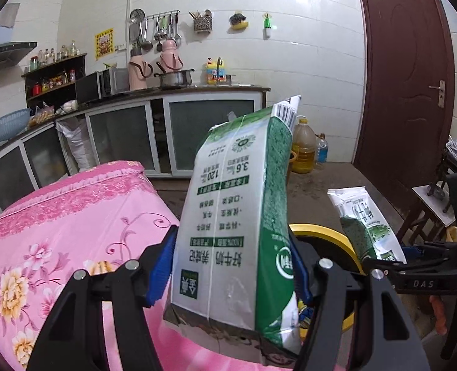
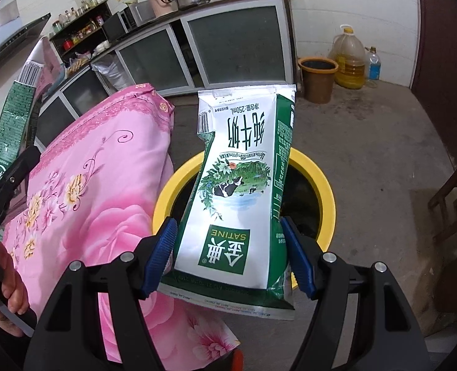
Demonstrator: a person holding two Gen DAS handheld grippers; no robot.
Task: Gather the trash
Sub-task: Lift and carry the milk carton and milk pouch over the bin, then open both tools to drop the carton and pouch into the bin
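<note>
My left gripper [image 1: 231, 272] is shut on a green and white milk carton [image 1: 228, 216], held upright and upside down between its blue pads [image 1: 160, 269]. The right gripper [image 2: 230, 256] is shut on a second milk carton [image 2: 237, 185] of the same kind, printed side facing the camera. Directly beneath that second carton stands a yellow-rimmed bin [image 2: 321, 179] with a dark inside. In the left wrist view the bin [image 1: 330, 235] shows behind the left carton, with the right carton [image 1: 364, 225] over it. The left carton [image 2: 12, 123] appears at the left edge of the right wrist view.
A table under a pink floral cloth [image 2: 104, 170] stands against the bin's left side. A brown bucket [image 2: 318, 77], an oil jug [image 2: 349, 58] and a bottle [image 2: 373, 61] sit by the far wall. Glass-fronted cabinets [image 1: 210, 130] run behind. A wooden stool [image 1: 429, 207] stands near the brown door [image 1: 407, 77].
</note>
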